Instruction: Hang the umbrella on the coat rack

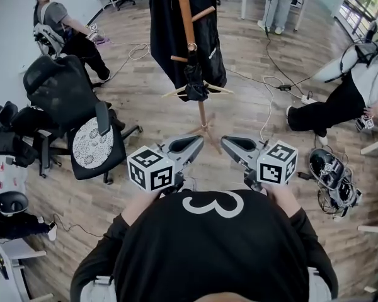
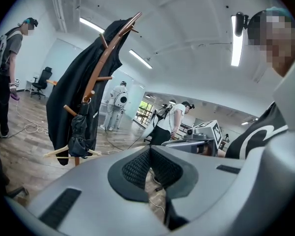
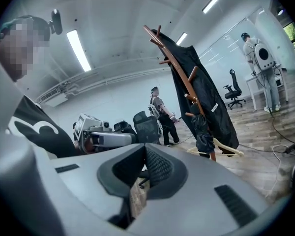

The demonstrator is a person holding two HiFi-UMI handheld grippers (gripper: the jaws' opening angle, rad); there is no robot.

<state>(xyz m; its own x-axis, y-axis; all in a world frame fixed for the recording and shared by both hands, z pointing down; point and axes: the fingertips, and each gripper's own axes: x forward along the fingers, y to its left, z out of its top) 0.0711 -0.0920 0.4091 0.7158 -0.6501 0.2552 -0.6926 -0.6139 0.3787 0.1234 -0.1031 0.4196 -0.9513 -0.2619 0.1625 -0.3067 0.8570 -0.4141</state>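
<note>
A folded black umbrella [image 1: 194, 77] hangs by its strap from a low peg of the wooden coat rack [image 1: 184, 11], in front of a long black coat [image 1: 164, 36]. It also shows in the left gripper view as the umbrella [image 2: 81, 132] and in the right gripper view as the umbrella [image 3: 205, 132]. My left gripper [image 1: 188, 145] and right gripper [image 1: 230, 145] are held side by side close to my chest, well short of the rack. Both point toward it. The left gripper [image 2: 150, 168] and the right gripper [image 3: 142, 173] are shut with nothing between the jaws.
A wooden hanger [image 1: 176, 92] rests across the rack's lower part. Black office chairs [image 1: 63, 87] and one with a patterned seat [image 1: 93, 145] stand at the left. Cables [image 1: 271, 83] cross the wood floor. People stand at the left and right, with gear [image 1: 331, 175] lying at the right.
</note>
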